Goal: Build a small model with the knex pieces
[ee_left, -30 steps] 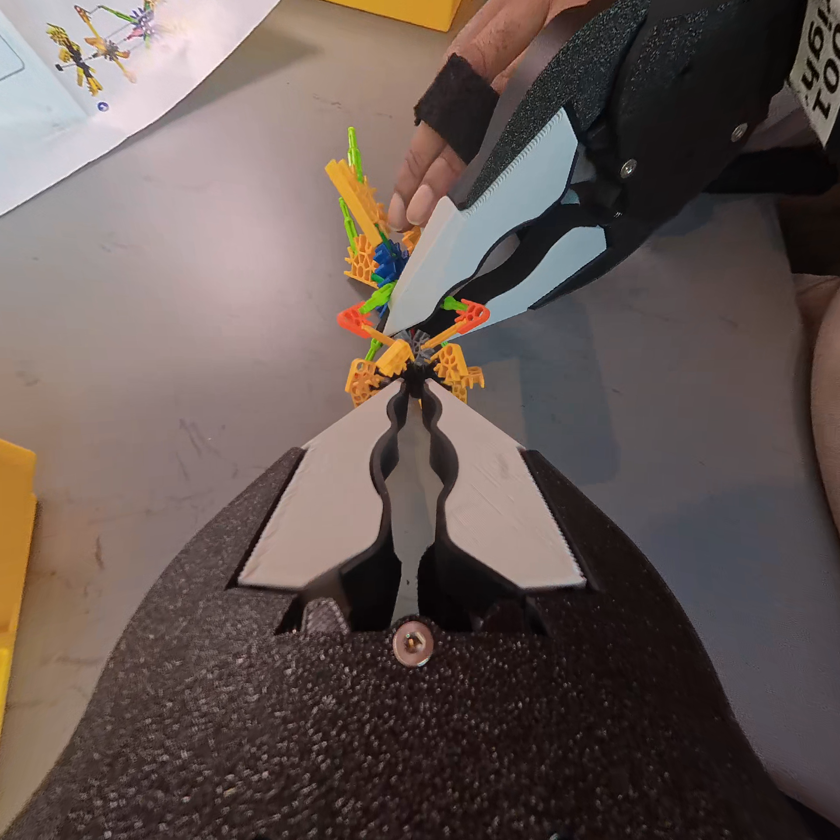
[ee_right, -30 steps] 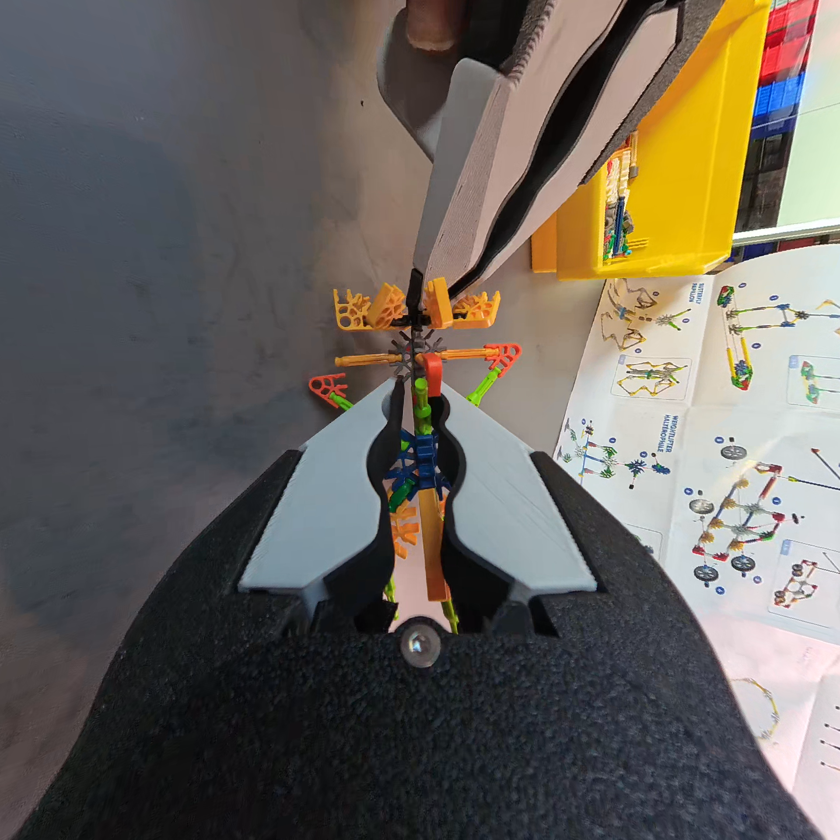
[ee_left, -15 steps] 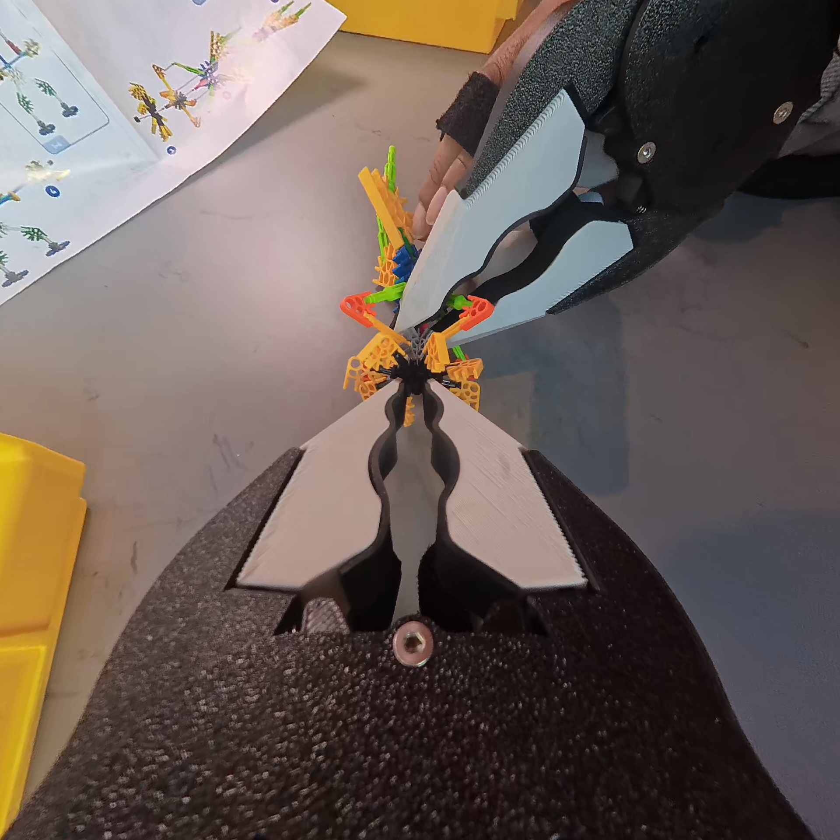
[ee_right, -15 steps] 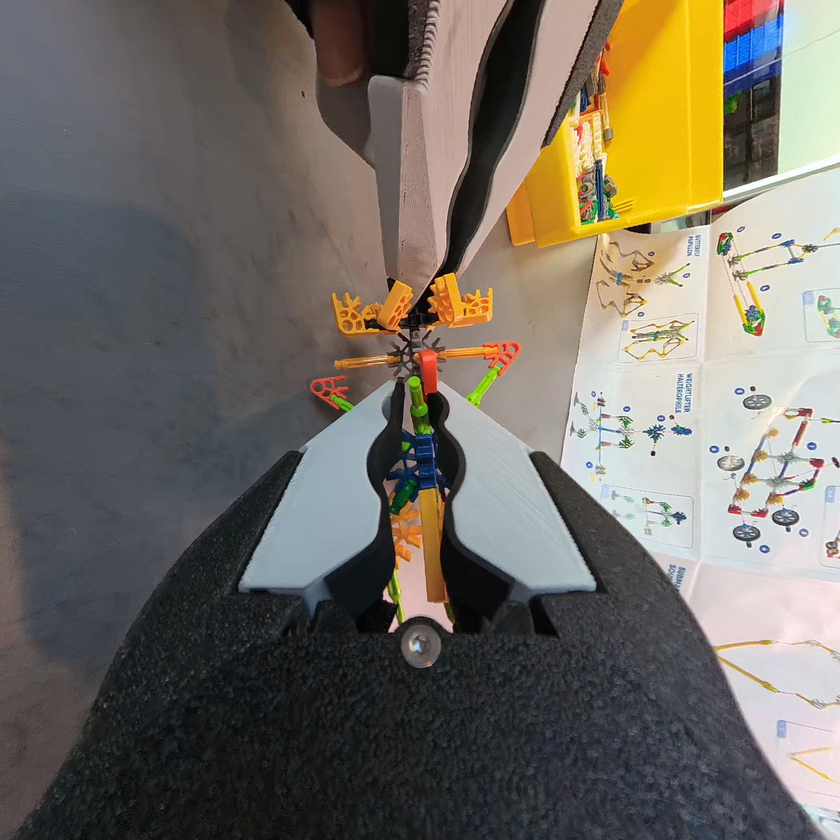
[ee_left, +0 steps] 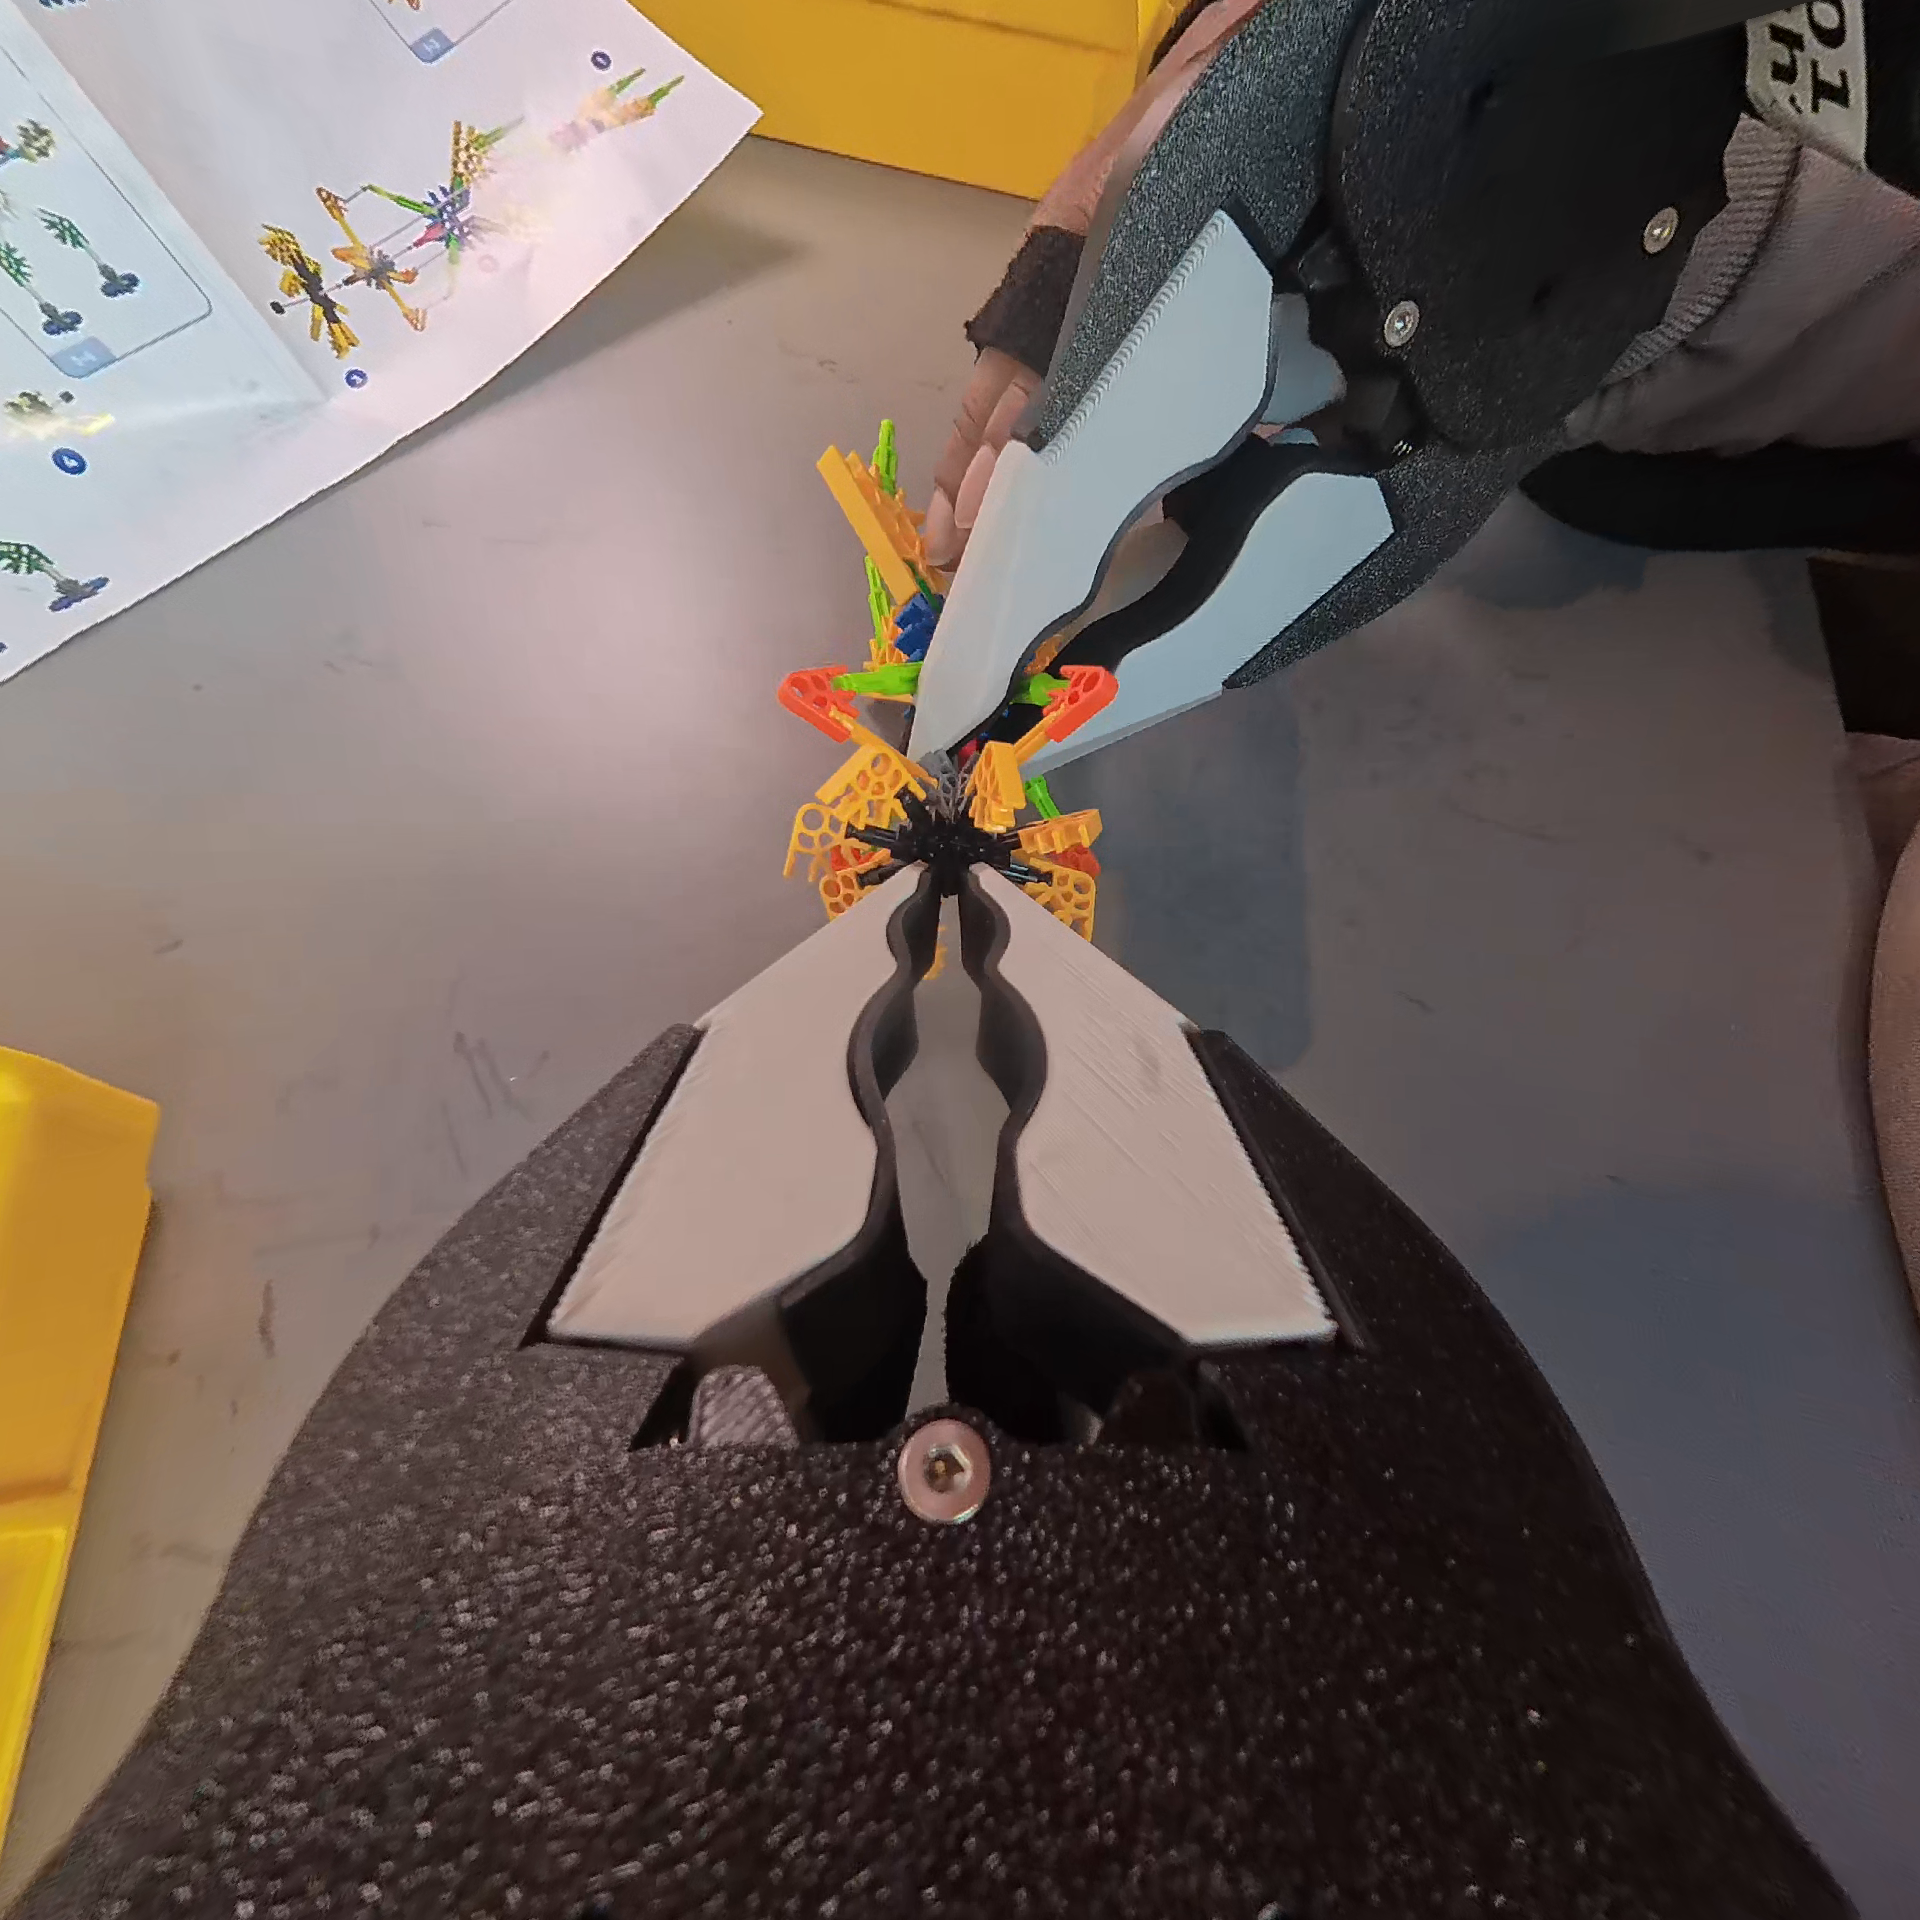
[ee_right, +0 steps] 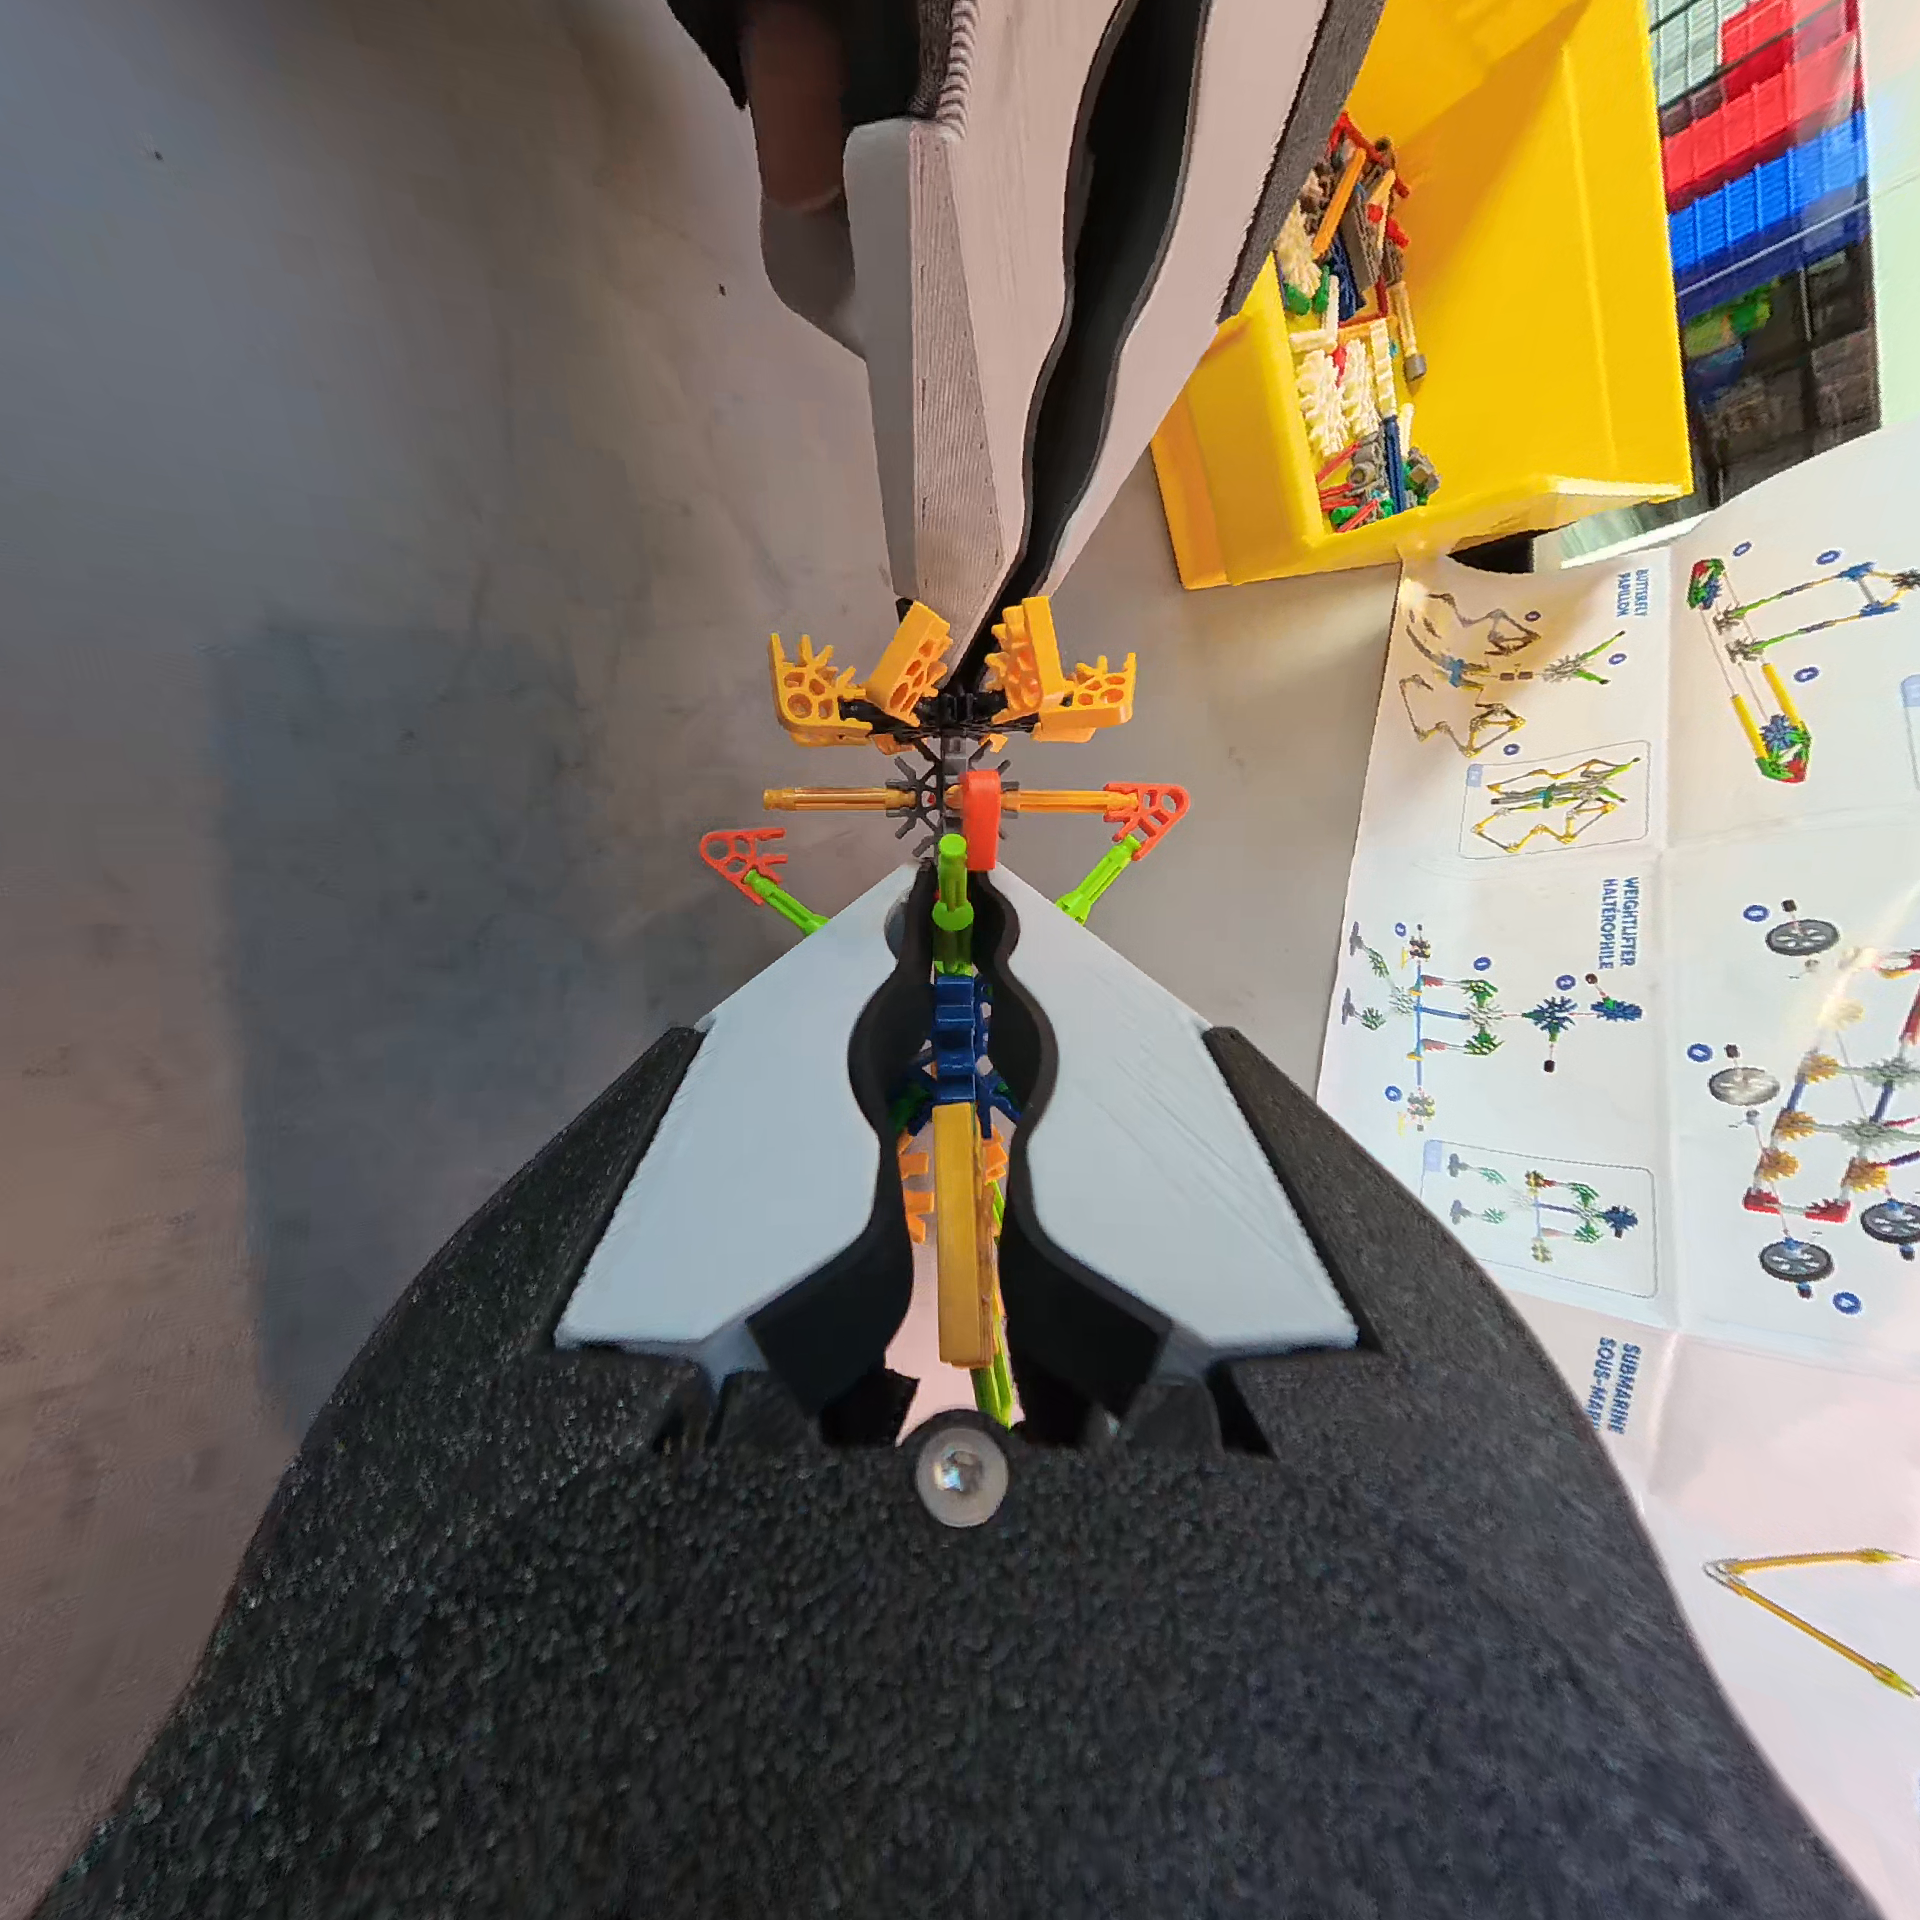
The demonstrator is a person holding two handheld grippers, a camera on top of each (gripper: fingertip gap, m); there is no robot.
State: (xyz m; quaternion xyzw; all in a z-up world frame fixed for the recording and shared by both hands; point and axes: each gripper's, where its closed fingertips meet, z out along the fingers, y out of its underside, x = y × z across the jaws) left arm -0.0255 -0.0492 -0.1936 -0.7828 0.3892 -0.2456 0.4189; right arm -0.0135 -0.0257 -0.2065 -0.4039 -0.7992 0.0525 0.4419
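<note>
A: What has each claw got?

B: The left gripper [ee_left: 943,883] is closed down on the black hub [ee_left: 940,844] at one end of the model [ee_left: 935,769], fingertips nearly together. The right gripper [ee_right: 951,883] is clamped on the other end, with the green rod [ee_right: 951,899] at its tips and the blue and yellow pieces running back between its fingers.

A: Where is the model?

B: Held between the two claws over the grey tabletop [ee_left: 416,831], away from its edges. Whether it touches the surface cannot be told.

A: What differs from a second ago?

B: Both grips are the same. In the left view the leaflet [ee_left: 260,260] now reaches much farther into the frame, and the yellow bin [ee_left: 62,1299] at the left shows more. In the right view the other bin [ee_right: 1455,312], full of loose parts, has come closer and shows its inside. The orange fans [ee_right: 904,675] look more turned.

A: Anything else?

B: A hand [ee_left: 997,436] shows behind the right gripper.
</note>
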